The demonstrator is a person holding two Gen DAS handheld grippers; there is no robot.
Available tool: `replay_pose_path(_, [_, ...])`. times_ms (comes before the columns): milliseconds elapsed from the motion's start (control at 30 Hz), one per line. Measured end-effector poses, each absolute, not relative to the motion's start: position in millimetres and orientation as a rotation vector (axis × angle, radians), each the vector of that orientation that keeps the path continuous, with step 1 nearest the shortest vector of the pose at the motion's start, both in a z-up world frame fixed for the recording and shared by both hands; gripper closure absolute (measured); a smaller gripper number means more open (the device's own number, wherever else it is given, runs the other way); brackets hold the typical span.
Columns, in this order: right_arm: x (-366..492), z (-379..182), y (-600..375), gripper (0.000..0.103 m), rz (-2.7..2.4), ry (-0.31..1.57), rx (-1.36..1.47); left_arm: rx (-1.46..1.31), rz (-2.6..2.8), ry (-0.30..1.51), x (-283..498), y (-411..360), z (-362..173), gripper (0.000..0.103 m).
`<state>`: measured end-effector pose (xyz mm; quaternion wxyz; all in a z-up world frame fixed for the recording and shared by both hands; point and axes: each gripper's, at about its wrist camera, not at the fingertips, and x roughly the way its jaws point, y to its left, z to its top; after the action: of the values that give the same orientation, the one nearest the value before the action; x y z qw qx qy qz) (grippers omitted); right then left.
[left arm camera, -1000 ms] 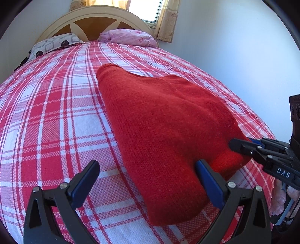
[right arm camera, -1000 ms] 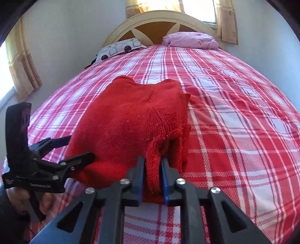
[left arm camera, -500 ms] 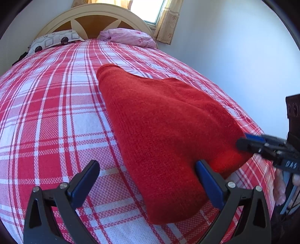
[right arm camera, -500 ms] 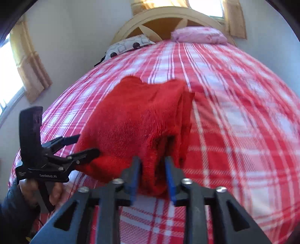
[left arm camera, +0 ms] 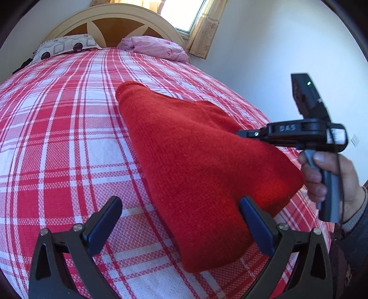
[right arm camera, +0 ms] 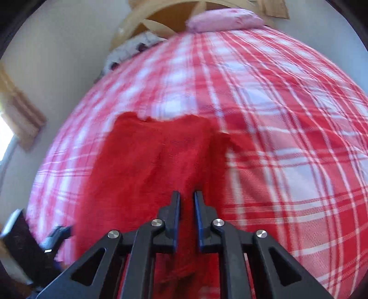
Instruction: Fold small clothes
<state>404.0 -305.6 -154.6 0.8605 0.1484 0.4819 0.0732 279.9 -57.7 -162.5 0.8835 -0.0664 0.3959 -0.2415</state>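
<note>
Red-and-white plaid bedspread [left arm camera: 57,142] covers the bed, and on it lies the folded red knit garment [left arm camera: 195,161], running from 5 o'clock toward 12. Left gripper [left arm camera: 181,220] hangs with jaws spread wide, the garment's near edge between its fingers, ungripped. Right gripper [right arm camera: 186,204], held in a hand [left arm camera: 331,179] at 3 o'clock, is pinched nearly closed above the knit; whether it nips cloth is unclear. Farther off lie a patterned pillow [left arm camera: 64,46] and pink pillow [left arm camera: 158,48] against the headboard [left arm camera: 110,20], a curtained window [left arm camera: 184,13] behind.

The sweater [left arm camera: 195,165] lies on the bed [left arm camera: 57,138] w/ two pillows [left arm camera: 156,47] far behind it by the headboard [left arm camera: 110,18], left gripper [left arm camera: 181,220] near its front edge & right gripper [left arm camera: 239,133] above its right side.
</note>
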Motion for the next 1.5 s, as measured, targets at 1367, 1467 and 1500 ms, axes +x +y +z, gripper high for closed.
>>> replay_pose_path(1367, [280,-96,-248,0.065,0.313,0.763,0.193,-0.036,-0.478,0.843,280,-70,-166,0.000])
replay_pose_path(1467, [293,-124,-229,0.065,0.304,0.845,0.125,-0.040,-0.478,0.845,280,-69,-165,0.000])
replay_pose_path(1500, [297,-136,-230,0.065,0.284,0.881,0.125,-0.042,-0.478,0.845,280,-69,-166,0.000])
